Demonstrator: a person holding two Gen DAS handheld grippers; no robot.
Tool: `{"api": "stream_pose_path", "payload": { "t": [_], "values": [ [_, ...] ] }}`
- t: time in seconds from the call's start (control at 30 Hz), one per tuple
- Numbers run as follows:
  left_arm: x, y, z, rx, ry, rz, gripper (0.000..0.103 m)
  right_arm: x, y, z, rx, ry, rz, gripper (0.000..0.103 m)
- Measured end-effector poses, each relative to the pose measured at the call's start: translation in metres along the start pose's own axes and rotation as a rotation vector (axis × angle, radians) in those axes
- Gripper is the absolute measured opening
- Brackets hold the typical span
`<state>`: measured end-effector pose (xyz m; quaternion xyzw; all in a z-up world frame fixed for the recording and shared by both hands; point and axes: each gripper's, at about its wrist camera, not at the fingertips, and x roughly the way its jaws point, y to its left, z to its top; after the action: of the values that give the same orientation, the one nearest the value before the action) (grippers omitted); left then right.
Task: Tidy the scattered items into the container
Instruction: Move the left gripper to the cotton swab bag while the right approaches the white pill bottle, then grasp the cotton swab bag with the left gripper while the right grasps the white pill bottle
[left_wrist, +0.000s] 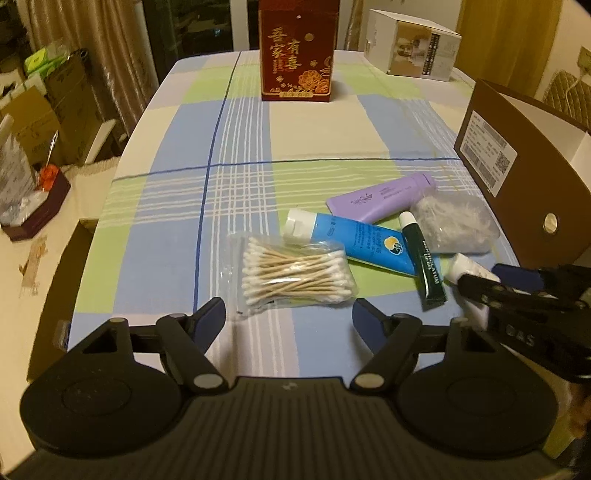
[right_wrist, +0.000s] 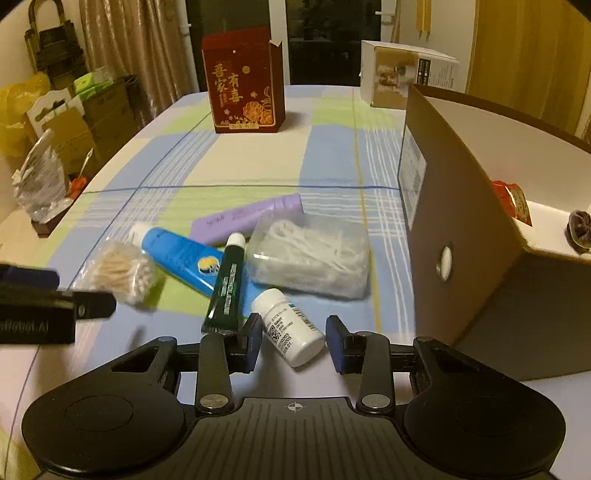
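Left gripper (left_wrist: 289, 312): it is being held low over the tablecloth (left_wrist: 314, 125), just in front of the swab bag (left_wrist: 295, 273); its fingers are being kept wide apart and nothing is being gripped.
Right gripper (right_wrist: 291, 338): it is being held low at the white bottle (right_wrist: 291, 326); the bottle is lying between the two blue pads (right_wrist: 253, 334), which are being kept apart, close on both sides, and contact cannot be told.
Items: they are lying together near the brown box (right_wrist: 480, 280); the blue tube (left_wrist: 354, 243) is lying partly under the swab bag, and the green tube (left_wrist: 424, 266) is lying across its end; the purple tube (left_wrist: 384, 195) and the clear pack (left_wrist: 454, 229) of white pieces are lying behind.
Container: the brown box is standing open to the right of the items; a red packet (right_wrist: 515, 201) and a dark thing are being seen inside.
Writing: "MENTHOLATUM" is being read on the green tube; gold Chinese characters are being shown on the red box (left_wrist: 297, 51); a shipping label with barcode is being seen on the brown box; the bottle print is too small to read.
Hidden: in the left wrist view the white bottle is being mostly covered by the right gripper; the white carton (left_wrist: 413, 44) at the far edge is being blurred.
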<state>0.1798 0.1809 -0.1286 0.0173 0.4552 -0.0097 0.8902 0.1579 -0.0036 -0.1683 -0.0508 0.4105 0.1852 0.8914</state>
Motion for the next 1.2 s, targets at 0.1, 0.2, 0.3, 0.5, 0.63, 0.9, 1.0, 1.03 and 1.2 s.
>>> {"api": "stream_pose_path", "payload": {
  "t": [0.1,0.2,0.3,0.5,0.63,0.9,1.0,1.03,1.2],
  "values": [
    [0.002,-0.003,0.001,0.04,-0.013,0.01,0.071,-0.005,-0.008,-0.003,0.0,0.007,0.004,0.04],
    [0.003,-0.009,0.002,0.111,-0.04,0.014,0.071,-0.007,-0.014,-0.003,0.005,0.017,0.007,0.04],
    [0.006,-0.018,0.003,0.22,-0.071,0.013,0.071,-0.011,-0.018,-0.006,0.005,0.026,0.021,0.04],
    [0.022,-0.028,0.005,0.364,-0.094,0.0,0.071,-0.017,-0.023,-0.011,-0.012,0.026,0.039,0.04],
    [0.037,-0.026,0.006,0.377,-0.052,-0.056,0.063,-0.017,-0.024,-0.011,-0.018,0.032,0.047,0.04],
    [0.02,-0.023,-0.003,0.305,0.022,-0.114,0.056,-0.015,-0.026,-0.02,-0.079,0.052,0.028,0.039],
    [0.019,-0.022,-0.004,0.293,0.03,-0.107,0.058,-0.021,-0.025,-0.018,-0.097,0.025,0.028,0.041],
    [0.02,-0.022,-0.004,0.294,0.032,-0.104,0.058,-0.022,-0.022,-0.018,-0.116,0.018,0.029,0.053],
    [0.019,-0.025,-0.006,0.319,0.047,-0.094,0.047,-0.024,-0.014,-0.016,-0.156,-0.014,0.042,0.068]
  ]
}}
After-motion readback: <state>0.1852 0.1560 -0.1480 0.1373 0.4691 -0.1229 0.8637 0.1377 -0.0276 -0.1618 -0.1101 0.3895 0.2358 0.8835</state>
